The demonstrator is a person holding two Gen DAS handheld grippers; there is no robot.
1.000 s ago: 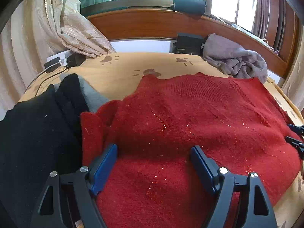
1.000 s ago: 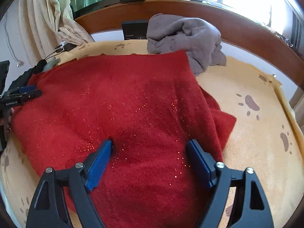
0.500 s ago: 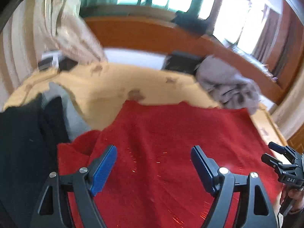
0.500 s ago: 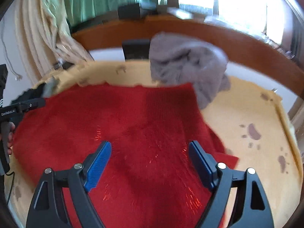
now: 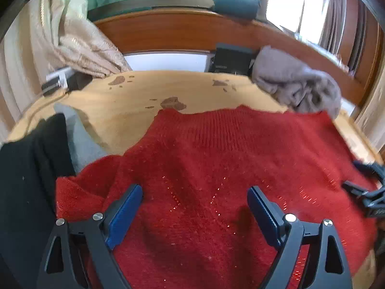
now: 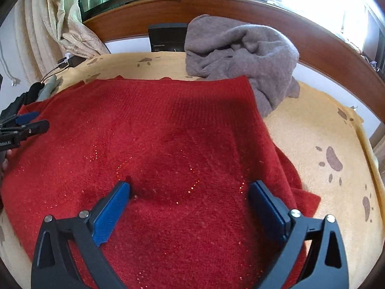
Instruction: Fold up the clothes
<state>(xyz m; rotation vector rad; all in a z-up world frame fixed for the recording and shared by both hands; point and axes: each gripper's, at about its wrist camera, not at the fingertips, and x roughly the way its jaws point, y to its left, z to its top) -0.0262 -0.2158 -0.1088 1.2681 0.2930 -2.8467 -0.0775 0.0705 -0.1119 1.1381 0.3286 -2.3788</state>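
The red sweater (image 6: 168, 144) lies spread flat on the bed (image 6: 324, 125), its width running side to side beneath both grippers, left gripper (image 5: 195, 207) over its left part and right gripper (image 6: 190, 202) nearer its right edge, both with jaws spread wide, pinching nothing.
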